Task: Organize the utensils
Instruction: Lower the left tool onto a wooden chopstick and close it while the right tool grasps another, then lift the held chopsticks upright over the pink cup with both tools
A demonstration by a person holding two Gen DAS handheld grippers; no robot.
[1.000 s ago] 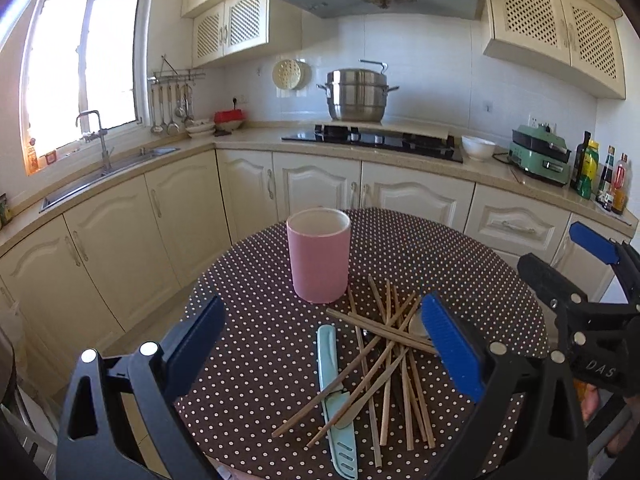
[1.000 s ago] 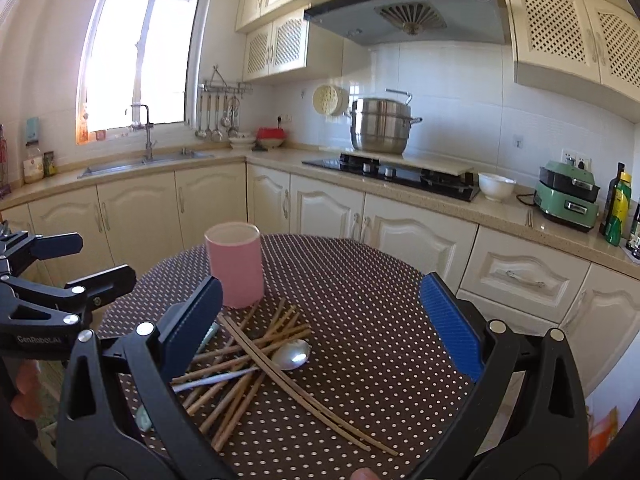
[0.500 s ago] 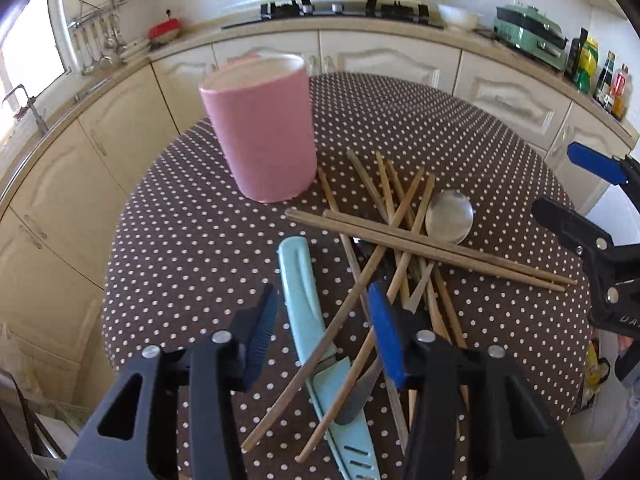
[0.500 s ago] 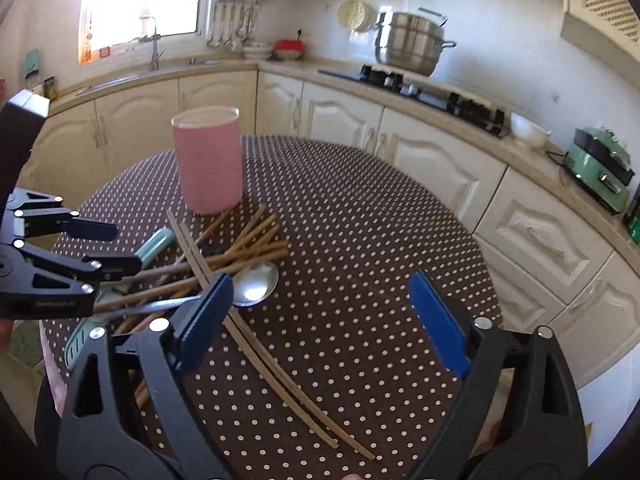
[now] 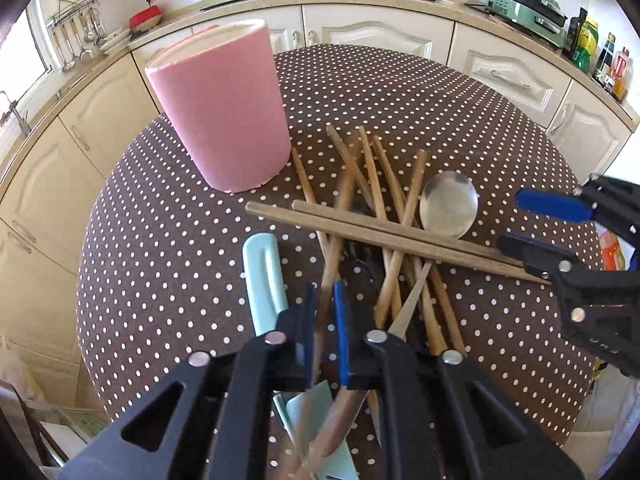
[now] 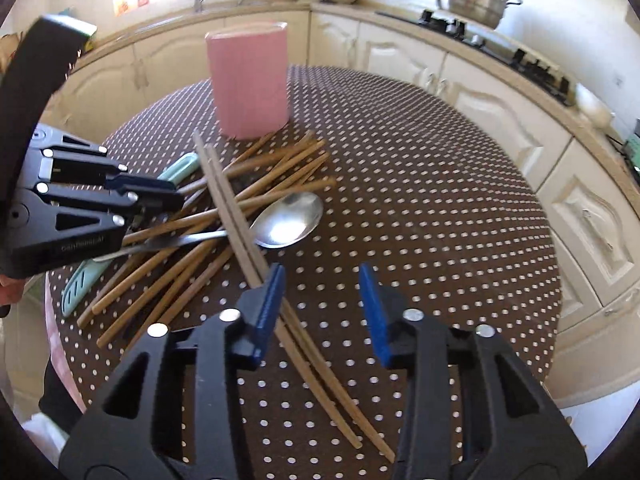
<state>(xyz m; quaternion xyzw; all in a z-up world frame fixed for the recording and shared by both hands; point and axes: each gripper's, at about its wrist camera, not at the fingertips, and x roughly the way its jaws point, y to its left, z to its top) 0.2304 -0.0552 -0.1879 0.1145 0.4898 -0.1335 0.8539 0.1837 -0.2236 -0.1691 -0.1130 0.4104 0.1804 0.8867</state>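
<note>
Both grippers have dropped toward the chopsticks [image 5: 384, 236]: left gripper [image 5: 324, 332] is pinching one stick, right gripper [image 6: 322, 312] closing astride a pair [image 6: 236, 220]; lifting risks scattering the crossed pile.

Left tongs [image 5: 325, 332] closed on a single wooden chopstick [image 5: 334, 248], which runs up between the blue pads from the pile. Pile of chopsticks [image 5: 384, 208] lies crossed on the counter [image 5: 160, 280] (brown cloth, white dots). A darker pair [image 5: 380, 236] rests across the top of the pile. Metal spoon [image 5: 449, 204] sits among them, bowl to the right. Pale blue knife sheath [image 5: 264, 276] lies just left of the pads. Pink cup [image 5: 220, 108] stands upright, beyond the pile to the left. Right tongs [image 5: 544, 228] enter at the right edge, jaws closing, by the tips of the darker pair.
</note>
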